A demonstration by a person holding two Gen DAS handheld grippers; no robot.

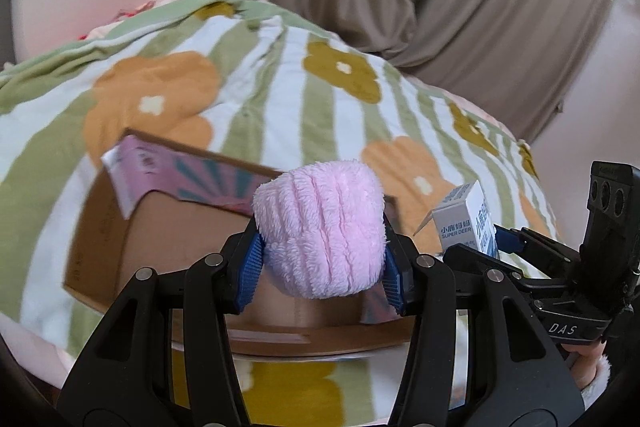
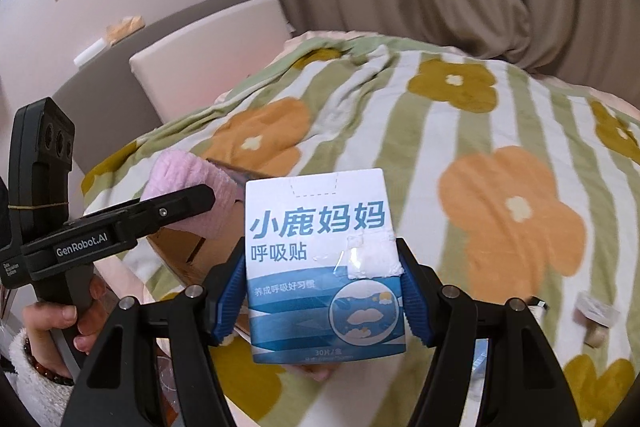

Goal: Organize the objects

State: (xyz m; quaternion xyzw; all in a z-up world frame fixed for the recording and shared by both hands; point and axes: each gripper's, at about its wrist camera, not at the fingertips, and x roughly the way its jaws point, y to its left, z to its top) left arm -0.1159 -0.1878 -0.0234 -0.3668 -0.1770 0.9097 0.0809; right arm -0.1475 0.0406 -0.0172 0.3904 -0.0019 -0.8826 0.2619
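Your left gripper (image 1: 322, 259) pinches a pink fluffy cloth (image 1: 322, 231), held above the open cardboard box (image 1: 120, 227) on the flowered blanket (image 1: 280, 87). Your right gripper (image 2: 322, 301) clamps a blue-and-white carton (image 2: 322, 267) upright between its pads, just right of the cloth. A small packet (image 2: 596, 311) lies on the blanket, near right.

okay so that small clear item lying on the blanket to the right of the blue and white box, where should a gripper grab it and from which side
Best guess: come straight down from above and pinch the small clear-wrapped item across its short sides. It lies flat and alone on the flowered blanket, and the soft fabric gives no room to slide a finger under it. Its exact shape is blurred.
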